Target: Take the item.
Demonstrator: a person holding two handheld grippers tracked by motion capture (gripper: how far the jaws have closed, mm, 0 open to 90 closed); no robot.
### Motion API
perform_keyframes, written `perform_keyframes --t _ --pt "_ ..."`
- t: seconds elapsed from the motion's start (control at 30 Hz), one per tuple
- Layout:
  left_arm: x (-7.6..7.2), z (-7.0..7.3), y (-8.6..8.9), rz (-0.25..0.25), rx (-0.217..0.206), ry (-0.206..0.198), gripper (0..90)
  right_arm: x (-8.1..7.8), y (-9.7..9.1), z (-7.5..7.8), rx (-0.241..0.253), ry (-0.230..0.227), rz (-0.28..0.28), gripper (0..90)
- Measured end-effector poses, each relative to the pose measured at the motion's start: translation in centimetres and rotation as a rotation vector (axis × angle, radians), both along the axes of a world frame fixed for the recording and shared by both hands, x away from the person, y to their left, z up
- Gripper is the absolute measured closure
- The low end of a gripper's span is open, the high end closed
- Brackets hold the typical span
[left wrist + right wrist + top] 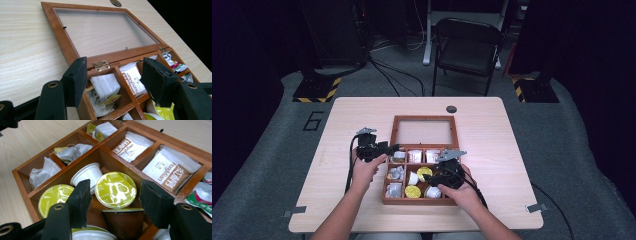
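Observation:
An open wooden compartment box (384, 192) lies mid-table, its glass lid (424, 131) folded flat behind it. My left gripper (393, 148) hovers at the box's back left corner. Its jaws stand open (112, 77) over a cell of white tea bags (103, 86), with a HongMian sachet (132, 78) in the neighbouring cell. My right gripper (432, 176) is over the front cells, open (115, 200). A green-lidded capsule (115, 190) lies tilted beyond its jaws, untouched. A white cup (87, 176), another green lid (53, 198) and a brown capsule (123, 221) lie around it.
Two more HongMian sachets (172, 171) fill the back cells, and colourful packets (175, 65) the right column. A round grommet (451, 109) sits in the table behind the lid. A black folding chair (467, 47) stands beyond the table. Bare tabletop (337, 130) flanks the box.

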State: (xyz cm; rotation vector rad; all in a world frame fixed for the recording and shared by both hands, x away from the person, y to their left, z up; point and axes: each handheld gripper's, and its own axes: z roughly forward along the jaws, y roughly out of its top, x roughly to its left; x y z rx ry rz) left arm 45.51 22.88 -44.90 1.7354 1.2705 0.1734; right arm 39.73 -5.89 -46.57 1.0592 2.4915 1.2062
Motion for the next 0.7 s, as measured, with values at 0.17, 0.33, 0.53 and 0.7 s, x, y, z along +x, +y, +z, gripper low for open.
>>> perform_keyframes --t 0.17,0.33,0.53,0.7 --pt "-0.3 0.2 0.0 -0.004 -0.003 -0.011 37.8 0.4 0.4 -0.5 -0.005 0.029 -0.004 38.8" --pt "-0.6 0.3 0.2 0.001 -0.004 -0.015 37.8 0.9 1.0 -1.0 -0.020 0.043 -0.005 37.7" --pt "-0.9 0.4 0.6 0.011 -0.014 -0.016 37.8 1.3 1.7 -1.6 -0.068 0.056 0.000 36.0" --pt "-1.2 0.5 0.9 0.022 -0.020 -0.025 37.8 1.7 1.8 -1.7 -0.076 0.075 -0.004 35.1"
